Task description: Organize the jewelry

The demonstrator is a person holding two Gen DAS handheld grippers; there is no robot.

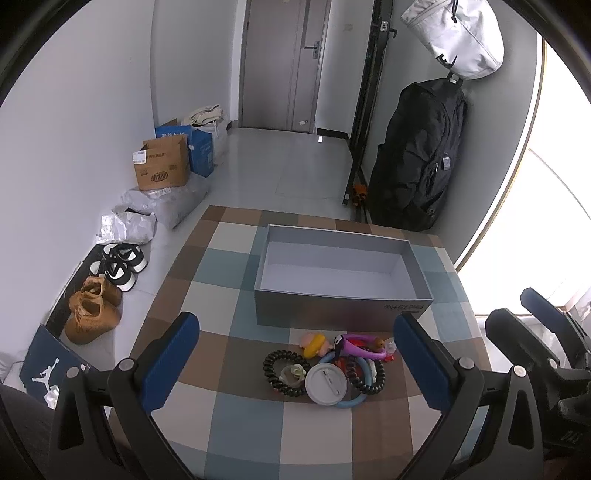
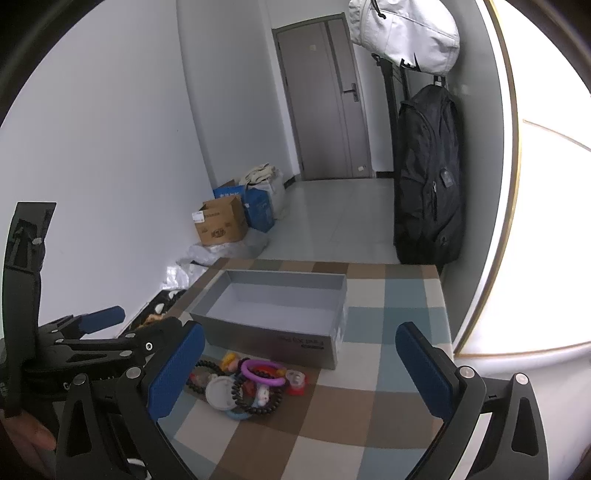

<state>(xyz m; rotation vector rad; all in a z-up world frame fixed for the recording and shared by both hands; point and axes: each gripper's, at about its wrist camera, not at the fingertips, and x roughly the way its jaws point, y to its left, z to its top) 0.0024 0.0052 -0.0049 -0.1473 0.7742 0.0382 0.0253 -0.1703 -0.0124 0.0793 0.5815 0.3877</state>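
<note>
A pile of jewelry (image 1: 328, 363) lies on the checked tablecloth (image 1: 240, 424): black bead bracelets (image 1: 282, 373), a purple ring (image 1: 360, 345), a light blue ring (image 1: 351, 402), a white round disc (image 1: 327, 384), a yellow charm (image 1: 314, 343). Behind it stands an open, empty grey box (image 1: 341, 273). My left gripper (image 1: 295, 365) is open above the near side of the pile, holding nothing. In the right wrist view the pile (image 2: 251, 386) lies left of centre, the box (image 2: 277, 314) behind it. My right gripper (image 2: 301, 367) is open and empty, right of the pile.
Left of the table on the floor are shoes (image 1: 94, 310), plastic bags (image 1: 147, 214) and cardboard boxes (image 1: 162, 164). A black backpack (image 1: 421, 155) and a white bag (image 1: 458, 33) hang at the right wall. A bright window (image 2: 546, 221) lies to the right.
</note>
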